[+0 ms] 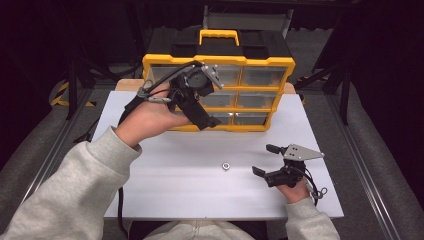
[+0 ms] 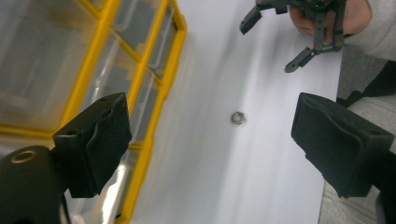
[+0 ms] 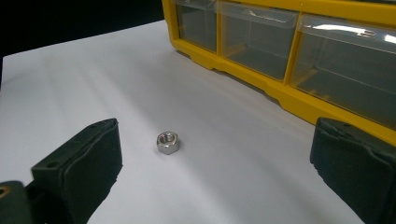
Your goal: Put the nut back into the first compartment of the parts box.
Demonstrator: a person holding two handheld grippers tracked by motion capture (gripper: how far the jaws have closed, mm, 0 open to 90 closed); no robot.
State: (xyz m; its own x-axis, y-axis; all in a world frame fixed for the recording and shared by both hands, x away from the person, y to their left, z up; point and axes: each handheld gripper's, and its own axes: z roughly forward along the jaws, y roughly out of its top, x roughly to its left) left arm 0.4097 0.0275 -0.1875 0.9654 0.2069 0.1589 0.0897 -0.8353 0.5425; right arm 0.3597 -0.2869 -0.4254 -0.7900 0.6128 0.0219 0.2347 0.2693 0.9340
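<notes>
While the left gripper [image 1: 212,117] hangs in front of the yellow drawer cabinet [image 1: 265,62], down by the bottom row of clear drawers [image 1: 250,118], its jaws stand wide apart with nothing between them; seen along those jaws in the left gripper view, the pads frame bare white tabletop [image 2: 261,186] and the cabinet's yellow frame [image 2: 161,105] runs close past the left pad; the left hand [image 1: 145,120] comes in from a grey sleeve [image 1: 65,195] and holds the tool tilted, its cable [image 1: 165,80] looping back over the wrist; over on the right, the right gripper [image 1: 264,160] sits low above the table near its front right corner, jaws spread open and empty, grey three-cornered plate [image 1: 302,152] on top, the right hand [image 1: 296,192] just behind it; and there is the small metal hex nut [image 1: 225,165], lying alone on the white table [image 1: 175,150] between the two tools, well clear of the cabinet and just to the left of the right gripper's open jaws; in the right gripper view the nut [image 3: 167,142] rests flat, hole up, a little ahead of the pads and nearer the left one, touching neither; in the left gripper view the same nut [image 2: 238,117] lies out on the table between the jaws' lines of sight, with the right gripper [image 2: 275,39] beyond it, jaws parted.
</notes>
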